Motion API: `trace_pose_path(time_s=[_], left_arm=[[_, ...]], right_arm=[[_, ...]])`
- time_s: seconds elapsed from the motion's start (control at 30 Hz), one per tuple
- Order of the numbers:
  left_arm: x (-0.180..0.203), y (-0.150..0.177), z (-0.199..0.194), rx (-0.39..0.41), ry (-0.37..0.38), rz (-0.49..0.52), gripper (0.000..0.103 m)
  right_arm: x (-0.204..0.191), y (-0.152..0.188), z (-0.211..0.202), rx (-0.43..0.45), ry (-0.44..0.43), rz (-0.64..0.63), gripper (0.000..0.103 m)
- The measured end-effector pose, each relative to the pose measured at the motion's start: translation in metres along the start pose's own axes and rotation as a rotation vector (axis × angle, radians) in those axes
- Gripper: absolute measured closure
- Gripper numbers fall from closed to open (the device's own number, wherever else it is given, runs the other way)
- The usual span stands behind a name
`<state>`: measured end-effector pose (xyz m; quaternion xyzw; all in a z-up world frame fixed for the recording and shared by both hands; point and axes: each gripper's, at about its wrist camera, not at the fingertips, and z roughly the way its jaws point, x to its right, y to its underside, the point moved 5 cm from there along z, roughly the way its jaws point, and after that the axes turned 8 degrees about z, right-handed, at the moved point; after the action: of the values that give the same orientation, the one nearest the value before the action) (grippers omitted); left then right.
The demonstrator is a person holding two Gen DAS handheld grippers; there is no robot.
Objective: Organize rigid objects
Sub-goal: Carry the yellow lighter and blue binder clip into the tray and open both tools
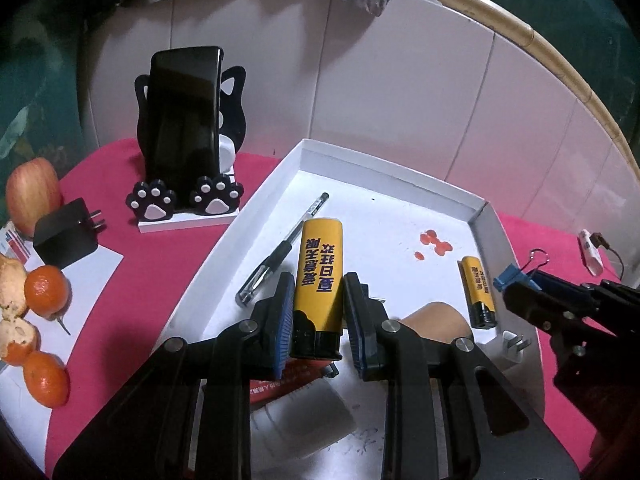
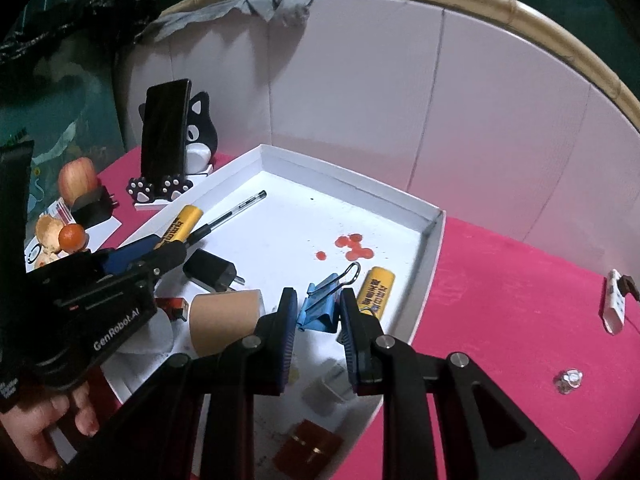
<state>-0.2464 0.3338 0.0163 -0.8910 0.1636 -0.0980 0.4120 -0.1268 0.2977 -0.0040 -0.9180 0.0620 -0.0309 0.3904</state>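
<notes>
My left gripper (image 1: 318, 312) is shut on a yellow lighter (image 1: 320, 276) and holds it over the white tray (image 1: 384, 168). It also shows in the right wrist view (image 2: 186, 222). My right gripper (image 2: 318, 308) is shut on a blue binder clip (image 2: 320, 308), held above the tray's right part; it shows in the left wrist view (image 1: 516, 276) too. A second yellow lighter (image 1: 478, 292) lies in the tray by its right wall. A black pen (image 1: 280, 252) lies in the tray to the left.
In the tray are a black charger (image 2: 212, 270), a brown cardboard tube (image 2: 226, 318), a red box (image 2: 308, 448) and red stains (image 2: 352, 246). On the pink cloth stand a cat phone stand with a phone (image 1: 184, 136), an apple (image 1: 32, 196), tangerines (image 1: 46, 290) and a second black charger (image 1: 66, 236).
</notes>
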Motion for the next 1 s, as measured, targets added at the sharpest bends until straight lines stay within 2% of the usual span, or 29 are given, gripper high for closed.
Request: trace_pose_path(time_s=[0.37, 0.4, 0.47, 0.53, 0.57, 0.6, 0.63, 0.7, 1.0], left_arm=[[-0.012, -0.002, 0.004, -0.014, -0.032, -0.045, 0.079], [-0.013, -0.002, 0.004, -0.014, -0.037, -0.048, 0.077], [-0.014, -0.003, 0.002, -0.008, -0.035, -0.056, 0.064], [-0.016, -0.005, -0.003, 0.007, -0.046, -0.067, 0.023], [-0.018, -0.006, -0.005, 0.018, -0.054, -0.07, 0.017], [-0.019, -0.007, -0.008, 0.03, -0.065, -0.073, 0.015], [-0.022, -0.009, -0.011, 0.04, -0.081, -0.077, 0.012], [-0.025, -0.011, -0.015, 0.053, -0.086, -0.088, 0.009], [-0.038, -0.014, -0.03, 0.075, -0.143, -0.127, 0.009]], right_arm=[[-0.009, 0.003, 0.01, -0.006, 0.002, -0.012, 0.082], [-0.01, 0.003, 0.009, -0.001, 0.005, -0.014, 0.082], [-0.011, 0.003, 0.008, 0.011, 0.014, -0.014, 0.081], [-0.011, 0.002, 0.006, 0.02, 0.018, -0.009, 0.07], [-0.011, 0.002, 0.005, 0.025, 0.019, -0.006, 0.048], [-0.011, 0.002, 0.004, 0.035, 0.022, -0.003, 0.02], [-0.01, 0.001, 0.003, 0.047, 0.031, 0.0, 0.014], [-0.009, 0.0, 0.0, 0.062, 0.032, 0.002, 0.012], [0.003, -0.003, -0.017, 0.098, 0.037, 0.07, 0.01]])
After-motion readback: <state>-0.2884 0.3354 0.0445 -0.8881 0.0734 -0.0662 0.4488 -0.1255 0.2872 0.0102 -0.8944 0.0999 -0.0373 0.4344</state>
